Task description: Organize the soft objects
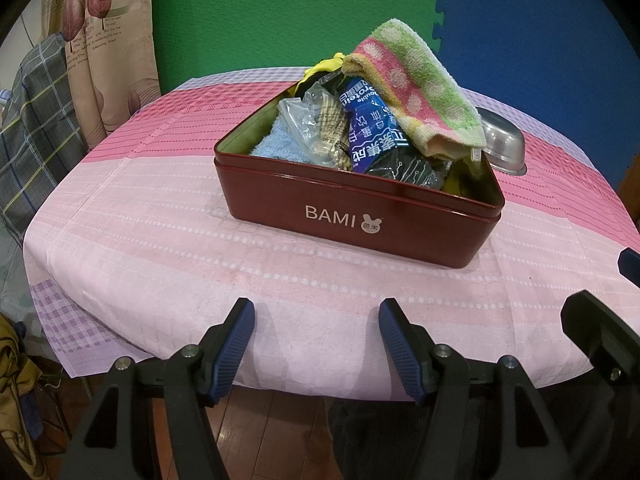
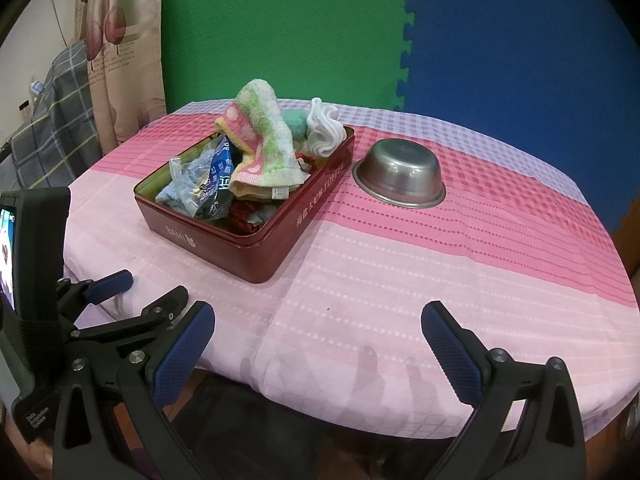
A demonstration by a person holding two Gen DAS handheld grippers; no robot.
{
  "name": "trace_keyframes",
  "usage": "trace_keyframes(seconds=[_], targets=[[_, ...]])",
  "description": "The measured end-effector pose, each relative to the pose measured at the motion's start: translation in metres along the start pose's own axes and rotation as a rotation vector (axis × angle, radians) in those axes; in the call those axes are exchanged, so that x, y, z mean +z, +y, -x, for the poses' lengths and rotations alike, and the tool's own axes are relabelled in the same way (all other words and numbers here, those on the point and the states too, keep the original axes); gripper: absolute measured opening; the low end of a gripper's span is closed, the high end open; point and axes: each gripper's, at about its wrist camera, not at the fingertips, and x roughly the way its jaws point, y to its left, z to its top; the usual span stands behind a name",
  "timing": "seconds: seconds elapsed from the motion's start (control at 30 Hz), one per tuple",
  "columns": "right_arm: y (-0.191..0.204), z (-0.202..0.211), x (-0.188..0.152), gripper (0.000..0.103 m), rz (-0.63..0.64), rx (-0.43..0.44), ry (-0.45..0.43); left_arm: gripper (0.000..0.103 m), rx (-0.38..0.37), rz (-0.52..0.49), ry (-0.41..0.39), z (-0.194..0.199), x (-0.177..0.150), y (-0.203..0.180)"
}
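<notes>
A dark red tin marked BAMI stands on the table, heaped with soft things. A pink and green spotted towel lies on top. Under it are a blue printed packet, clear plastic bags, a light blue cloth and a white cloth at the far end. My left gripper hangs open over the table's near edge, short of the tin, nothing between its fingers. My right gripper is open too, empty, to the right of the left gripper.
An upturned steel bowl sits right of the tin. A pink and lilac checked cloth covers the round table. Green and blue foam mats stand behind, a curtain and a plaid fabric at the left.
</notes>
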Motion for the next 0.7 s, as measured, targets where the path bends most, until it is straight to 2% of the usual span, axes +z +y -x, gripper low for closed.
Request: trace_keyframes(seconds=[0.7], targets=[[0.0001, 0.0002, -0.0007, 0.102, -0.003, 0.004, 0.002, 0.066, 0.000, 0.001, 0.001, -0.0001, 0.0003, -0.0002]])
